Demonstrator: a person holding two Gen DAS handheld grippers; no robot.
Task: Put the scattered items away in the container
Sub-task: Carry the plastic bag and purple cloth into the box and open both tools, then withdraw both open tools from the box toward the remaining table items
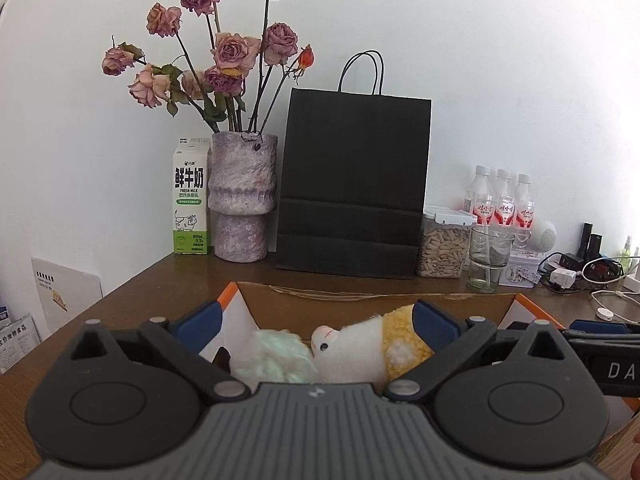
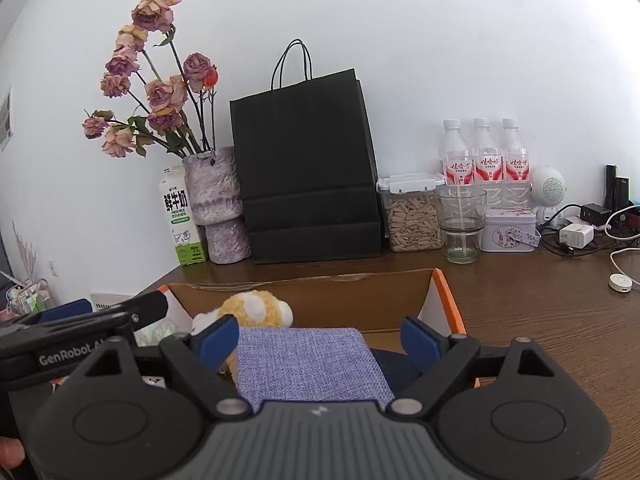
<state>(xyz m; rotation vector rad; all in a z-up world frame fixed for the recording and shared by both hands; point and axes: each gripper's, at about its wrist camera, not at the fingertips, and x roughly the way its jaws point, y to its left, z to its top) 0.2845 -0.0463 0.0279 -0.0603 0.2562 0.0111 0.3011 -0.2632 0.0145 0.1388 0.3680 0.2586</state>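
Observation:
An open cardboard box (image 1: 360, 300) with orange-edged flaps sits on the wooden table, also in the right wrist view (image 2: 320, 292). Inside lie a white and yellow plush toy (image 1: 360, 344), a pale green fluffy item (image 1: 276, 356) and a purple woven cloth (image 2: 308, 364). The plush shows in the right wrist view (image 2: 256, 308). My left gripper (image 1: 316, 324) is open above the box, jaws either side of the plush, not touching it. My right gripper (image 2: 320, 336) is open over the cloth, holding nothing. The left gripper's body (image 2: 80, 332) shows at left.
At the back stand a milk carton (image 1: 191, 200), a vase of dried roses (image 1: 242, 196), a black paper bag (image 1: 354, 184), a jar of seeds (image 1: 442, 244), a glass (image 1: 486, 258), three bottles (image 1: 504, 200), a tin (image 2: 508, 232) and chargers with cables (image 2: 580, 232).

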